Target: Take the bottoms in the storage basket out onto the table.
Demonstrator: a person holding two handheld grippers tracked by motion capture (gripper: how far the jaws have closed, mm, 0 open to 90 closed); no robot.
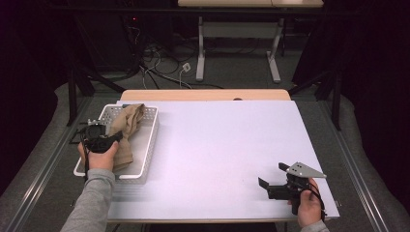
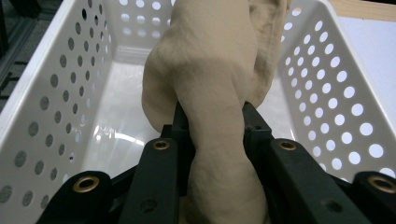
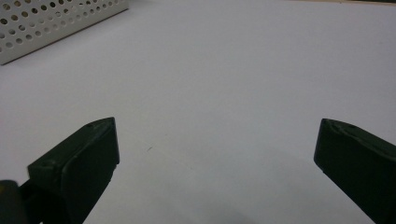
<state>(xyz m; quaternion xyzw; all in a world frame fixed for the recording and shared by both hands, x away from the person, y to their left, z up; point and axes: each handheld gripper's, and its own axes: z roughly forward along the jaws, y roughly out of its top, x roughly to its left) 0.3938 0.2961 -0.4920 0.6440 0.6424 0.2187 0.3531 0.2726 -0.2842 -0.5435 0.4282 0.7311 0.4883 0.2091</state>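
Currently your left gripper (image 1: 112, 137) reaches forward over the white perforated basket (image 1: 150, 140), jaws clamped on the beige cloth (image 2: 210, 84), which hangs bunched between them inside the basket. Your right gripper (image 1: 273, 175) rests low near the table's (image 1: 217, 140) front right corner, jaws spread wide, grasping nothing.

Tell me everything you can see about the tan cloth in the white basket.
The cloth is a plain tan, soft-looking fabric, bunched and creased rather than folded. It sits in the white perforated basket at the table's left side, with its far end draped up toward the basket's far rim. The left gripper is shut on a thick gathered fold of it, one black jaw pressing in on each side, and the fabric bulges out above the jaws. No print, seam or label is visible.
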